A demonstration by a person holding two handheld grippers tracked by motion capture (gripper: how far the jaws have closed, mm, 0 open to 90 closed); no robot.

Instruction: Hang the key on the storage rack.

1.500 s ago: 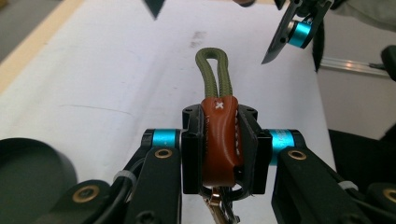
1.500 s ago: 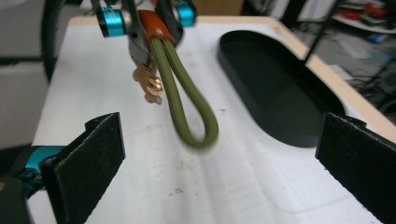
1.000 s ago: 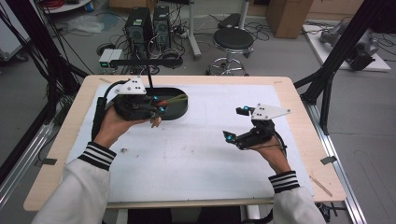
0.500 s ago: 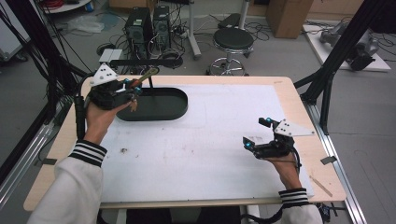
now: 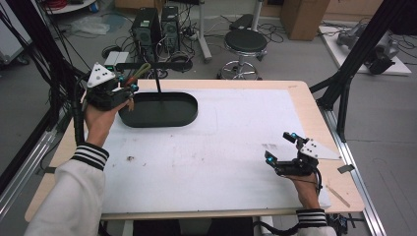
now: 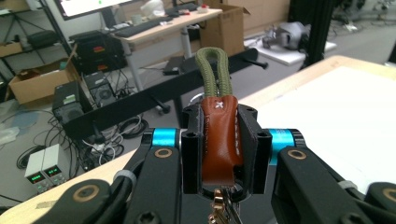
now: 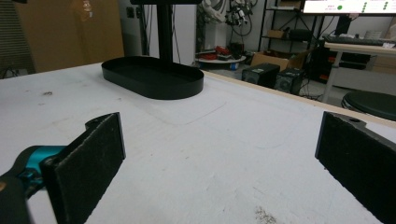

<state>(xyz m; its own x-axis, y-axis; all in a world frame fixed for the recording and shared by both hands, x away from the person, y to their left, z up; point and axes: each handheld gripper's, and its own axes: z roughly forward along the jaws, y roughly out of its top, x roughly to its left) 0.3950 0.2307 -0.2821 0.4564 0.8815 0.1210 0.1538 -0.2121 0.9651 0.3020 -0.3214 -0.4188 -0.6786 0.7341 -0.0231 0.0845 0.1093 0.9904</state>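
- Currently, at the far left of the table [image 5: 255,196], the left gripper [image 5: 129,84] is lifted off the surface, just beyond the left end of the black tray [image 5: 158,109].
- Its jaws are closed tight on a keyring strap [image 6: 218,135]: a brown leather tab with an olive cord loop standing up out of the top. A metal clasp hangs below the tab, partly hidden.
- In the high view the cord loop [image 5: 141,69] points away from the person, toward a black stand [image 5: 155,65] that rises behind the tray with a horizontal bar at its top.
- The tray itself looks bare; no item can be made out inside it.
- Centre of the table: white mat, lightly marked, with a small dark speck near the left forearm.
- Near right: the right gripper [image 5: 281,146] rests low by the table's near right corner, well apart from tray and strap. Its jaws stand wide apart and hold nothing.
- Judgement on progress: the strap is picked up and carried clear of the tray, so the grasp is done. What remains, apparently, is hooking the loop over the bar, or otherwise setting it down, then letting go. The loop is near the bar but not yet on it.
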